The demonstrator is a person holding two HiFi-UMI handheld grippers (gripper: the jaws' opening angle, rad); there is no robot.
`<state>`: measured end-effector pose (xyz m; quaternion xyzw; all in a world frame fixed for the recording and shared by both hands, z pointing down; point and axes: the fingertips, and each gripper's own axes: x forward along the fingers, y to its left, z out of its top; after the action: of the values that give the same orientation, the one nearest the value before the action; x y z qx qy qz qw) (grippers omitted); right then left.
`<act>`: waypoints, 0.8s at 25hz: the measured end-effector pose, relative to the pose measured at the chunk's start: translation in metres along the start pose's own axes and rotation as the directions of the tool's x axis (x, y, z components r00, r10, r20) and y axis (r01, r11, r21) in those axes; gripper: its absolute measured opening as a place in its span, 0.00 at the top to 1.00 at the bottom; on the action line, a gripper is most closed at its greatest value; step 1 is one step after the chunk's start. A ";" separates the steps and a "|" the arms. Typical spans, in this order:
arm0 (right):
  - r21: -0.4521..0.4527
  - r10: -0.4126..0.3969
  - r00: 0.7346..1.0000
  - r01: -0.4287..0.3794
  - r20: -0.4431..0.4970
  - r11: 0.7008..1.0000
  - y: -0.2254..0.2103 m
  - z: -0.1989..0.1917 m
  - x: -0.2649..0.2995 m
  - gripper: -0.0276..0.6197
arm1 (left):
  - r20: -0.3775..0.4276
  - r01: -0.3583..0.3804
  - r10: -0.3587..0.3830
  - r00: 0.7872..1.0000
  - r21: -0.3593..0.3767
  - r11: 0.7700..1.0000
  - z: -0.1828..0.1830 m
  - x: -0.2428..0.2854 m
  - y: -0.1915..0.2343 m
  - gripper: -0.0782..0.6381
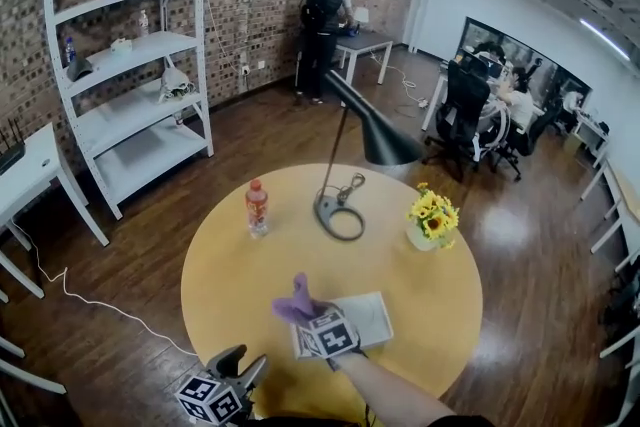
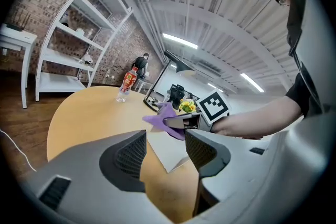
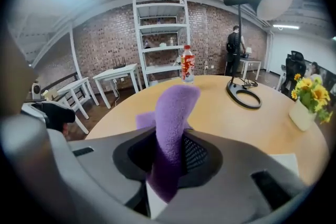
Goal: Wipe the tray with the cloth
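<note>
Jaws of the right gripper (image 3: 168, 157) are closed on a purple fleece cloth (image 3: 174, 113), gripping it across its middle. One end of the cloth stands up in front of the jaws and curls over at the top; the other end hangs below them. A person's bare forearm (image 1: 400, 395) reaches in from the lower edge of the head view to this gripper.

The cloth is held over the left edge of a white rectangular tray (image 1: 377, 315). The tray lies flat on a round yellow wooden table (image 1: 225, 265), on the side nearest the person. Whether the hanging end of the cloth touches the tray surface cannot be determined.

The left gripper (image 2: 165, 147) sits low at the near edge of the table, to the left of the tray and apart from it. Its jaws stand partly open with nothing between the pads. It points roughly level across the table, and its own view looks through the gap at a corner of the tray and at the cloth beyond.

Other items on the table, all on the far half and well apart from the tray:
- a clear plastic bottle with a red label (image 1: 257, 207), upright, at the left;
- a black desk lamp with a ring base (image 1: 340, 215), near the centre;
- a small white pot of yellow flowers (image 1: 431, 216), at the right.

A white shelving unit (image 1: 130, 65) stands against the brick wall behind.
</note>
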<state>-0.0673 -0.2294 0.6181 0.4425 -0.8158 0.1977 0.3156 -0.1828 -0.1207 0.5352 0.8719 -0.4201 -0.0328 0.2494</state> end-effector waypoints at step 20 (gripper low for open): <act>0.001 -0.295 0.948 0.297 -0.120 0.955 -0.130 -0.069 -0.071 0.81 | -0.038 0.003 -0.005 0.999 -0.058 0.998 -0.016 0.026 0.012 0.58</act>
<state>0.0956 -0.2146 0.6244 0.5503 -0.7182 0.1818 0.3851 -0.1705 -0.1400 0.5592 0.8657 -0.4123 -0.0287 0.2825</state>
